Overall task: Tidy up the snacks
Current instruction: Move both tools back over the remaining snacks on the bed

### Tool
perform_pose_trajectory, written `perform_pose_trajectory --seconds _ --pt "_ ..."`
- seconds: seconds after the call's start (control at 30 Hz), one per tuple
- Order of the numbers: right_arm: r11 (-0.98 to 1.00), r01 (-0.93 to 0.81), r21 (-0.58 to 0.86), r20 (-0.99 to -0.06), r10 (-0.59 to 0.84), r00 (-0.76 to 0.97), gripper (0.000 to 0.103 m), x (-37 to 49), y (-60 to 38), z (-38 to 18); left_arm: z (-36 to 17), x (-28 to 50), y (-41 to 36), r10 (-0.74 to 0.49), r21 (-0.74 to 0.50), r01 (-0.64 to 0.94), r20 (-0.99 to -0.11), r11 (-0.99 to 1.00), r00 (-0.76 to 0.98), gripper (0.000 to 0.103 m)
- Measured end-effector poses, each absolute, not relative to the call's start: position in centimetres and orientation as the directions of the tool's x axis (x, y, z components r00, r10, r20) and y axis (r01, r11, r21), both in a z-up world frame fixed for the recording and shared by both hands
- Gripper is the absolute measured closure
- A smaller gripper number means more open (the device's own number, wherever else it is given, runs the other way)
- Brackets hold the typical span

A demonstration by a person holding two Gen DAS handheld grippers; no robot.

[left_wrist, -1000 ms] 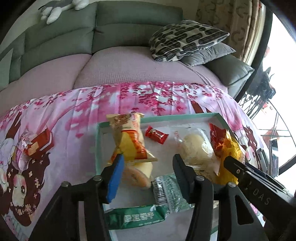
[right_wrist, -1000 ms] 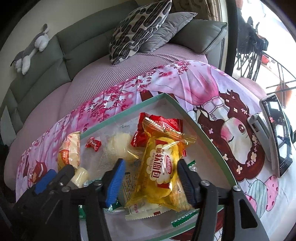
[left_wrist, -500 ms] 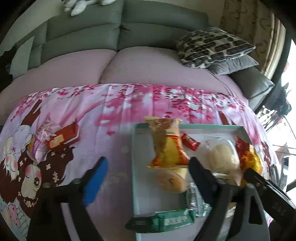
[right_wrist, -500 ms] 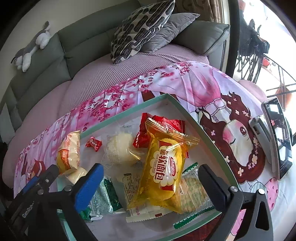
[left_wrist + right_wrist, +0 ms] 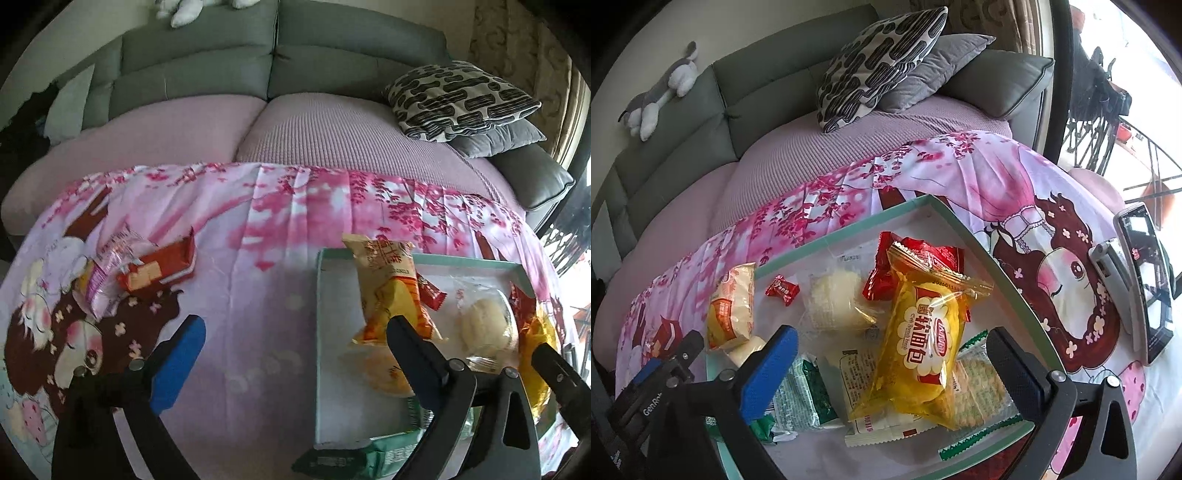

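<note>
the yellow bread packet (image 5: 925, 350) lies in the tray (image 5: 993, 262), towards its right edge, on top of a cracker sleeve (image 5: 979, 384) and a red wrapper (image 5: 919, 254). it looks light, air-puffed and crinkly; the film will probably slide and the soft loaf inside would squash, so a gentle pinch across the middle or at a sealed end seam seems best. the right gripper (image 5: 890, 363) has its jaws spread wide around it, touching nothing. near the tray's left edge sit an orange packet (image 5: 391, 291), a small red candy (image 5: 430, 293) and a pale bun (image 5: 484, 325), all likely just as light. outside the tray, near the left edge of the cloth-covered counter (image 5: 258, 295), lie an orange-red biscuit pack (image 5: 159, 267) and a clear pink-printed packet (image 5: 110, 273), not yet collected. the left gripper (image 5: 291, 341) is released and empty, over the cloth beside the tray.
</note>
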State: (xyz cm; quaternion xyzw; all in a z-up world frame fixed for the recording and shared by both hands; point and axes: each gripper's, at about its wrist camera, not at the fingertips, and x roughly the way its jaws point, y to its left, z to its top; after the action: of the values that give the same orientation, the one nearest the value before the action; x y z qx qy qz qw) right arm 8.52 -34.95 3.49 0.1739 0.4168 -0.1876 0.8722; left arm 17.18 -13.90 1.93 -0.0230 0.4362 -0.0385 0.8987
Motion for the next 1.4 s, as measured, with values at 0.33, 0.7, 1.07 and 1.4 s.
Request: perform_pose_trajectory --seconds 0.33,0.7,1.07,1.4 --pt "0.883 0.432 0.186 -0.732 -0.169 0.660 0.000 7.9 -33.9 6.4 2.5 17.3 -12.2 -0.067 -0.067 0.024 -0.770 0.997 0.635 0.003" --pt "0.908 0.338 0.246 -0.677 -0.088 0.730 0.000 8.4 -31.2 8.3 4.6 16.8 -7.8 0.015 -0.048 -0.073 -0.726 0.996 0.688 0.003" --pt "0.946 0.186 0.266 -0.672 0.043 0.739 0.000 10.4 -25.7 7.9 5.4 16.3 -1.2 0.091 -0.069 -0.198 -0.712 0.978 0.696 0.003" --pt "0.965 0.101 0.244 -0.704 0.104 0.703 0.000 12.3 -21.9 5.9 4.7 15.9 3.1 0.155 -0.068 -0.294 -0.726 0.953 0.670 0.003"
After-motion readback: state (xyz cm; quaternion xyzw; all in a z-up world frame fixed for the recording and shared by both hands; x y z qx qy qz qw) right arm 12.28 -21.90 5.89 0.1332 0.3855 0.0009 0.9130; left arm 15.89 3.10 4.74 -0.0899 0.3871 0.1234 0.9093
